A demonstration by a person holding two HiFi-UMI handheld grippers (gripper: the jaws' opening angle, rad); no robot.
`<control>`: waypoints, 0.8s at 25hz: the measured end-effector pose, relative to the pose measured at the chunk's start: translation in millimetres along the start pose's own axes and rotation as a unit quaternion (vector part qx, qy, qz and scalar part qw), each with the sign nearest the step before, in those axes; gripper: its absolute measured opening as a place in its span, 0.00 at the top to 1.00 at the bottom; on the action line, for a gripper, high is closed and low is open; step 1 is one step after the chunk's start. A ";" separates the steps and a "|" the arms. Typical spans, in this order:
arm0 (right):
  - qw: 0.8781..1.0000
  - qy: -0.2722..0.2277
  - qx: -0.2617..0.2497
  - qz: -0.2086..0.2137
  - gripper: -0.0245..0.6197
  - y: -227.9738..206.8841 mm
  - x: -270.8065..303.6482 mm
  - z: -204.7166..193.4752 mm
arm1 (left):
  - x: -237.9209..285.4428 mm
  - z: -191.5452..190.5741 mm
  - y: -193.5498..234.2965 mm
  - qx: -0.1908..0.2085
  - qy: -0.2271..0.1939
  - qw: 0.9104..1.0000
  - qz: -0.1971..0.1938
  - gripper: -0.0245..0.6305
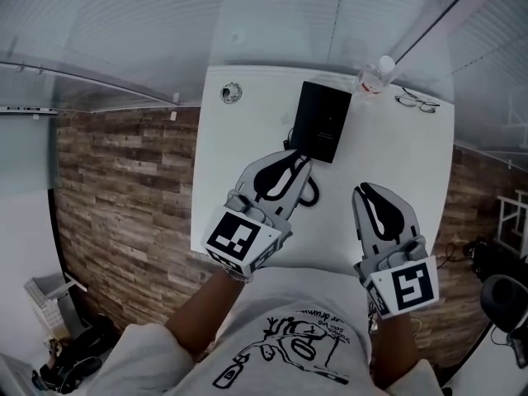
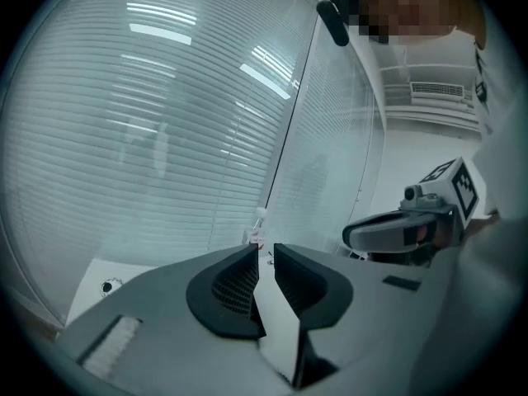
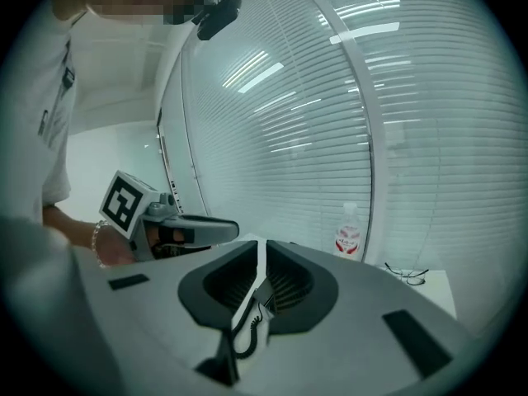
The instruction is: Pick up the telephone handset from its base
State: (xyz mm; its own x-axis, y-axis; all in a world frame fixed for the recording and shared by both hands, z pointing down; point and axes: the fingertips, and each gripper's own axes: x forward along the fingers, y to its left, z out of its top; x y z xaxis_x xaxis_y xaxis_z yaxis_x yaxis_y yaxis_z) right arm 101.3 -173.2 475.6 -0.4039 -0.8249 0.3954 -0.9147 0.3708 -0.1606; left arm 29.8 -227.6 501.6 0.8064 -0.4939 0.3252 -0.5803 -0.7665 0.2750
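Observation:
The black telephone (image 1: 322,120) lies at the far middle of the white table (image 1: 412,163); I cannot tell its handset apart from its base. Its coiled cord (image 1: 311,193) runs off the near end and shows between the right jaws (image 3: 247,324). My left gripper (image 1: 299,162) hovers just short of the phone's near left corner, jaws a narrow gap apart with nothing between them (image 2: 266,250). My right gripper (image 1: 365,190) hangs to the right of the cord, well clear of the phone, jaws together and empty (image 3: 262,244).
A plastic bottle (image 1: 375,74) stands at the table's far edge beside the phone. Glasses (image 1: 417,101) lie at the far right corner. A small round object (image 1: 232,92) sits far left. Glass walls with blinds close the far side; wood floor flanks the table.

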 end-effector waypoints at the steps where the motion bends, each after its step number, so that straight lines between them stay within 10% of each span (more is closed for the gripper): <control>1: 1.000 0.005 0.003 0.001 0.95 -2.0 5.2 -6.2 | 6.0 -8.0 5.2 -0.003 0.007 1.000 0.001 0.90; 20: 0.997 0.053 0.046 0.021 0.91 -26.8 81.8 -71.6 | 96.7 -116.7 95.3 -0.035 0.106 0.993 0.023 0.73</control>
State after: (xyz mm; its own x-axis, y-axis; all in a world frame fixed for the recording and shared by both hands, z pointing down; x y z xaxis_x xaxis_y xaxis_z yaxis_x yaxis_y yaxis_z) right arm 93.8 -220.1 577.1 -0.4431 -0.7578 0.4789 -0.8961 0.3598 -0.2598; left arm 39.2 -300.6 664.8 0.7407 -0.4250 0.5203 -0.6289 -0.7110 0.3144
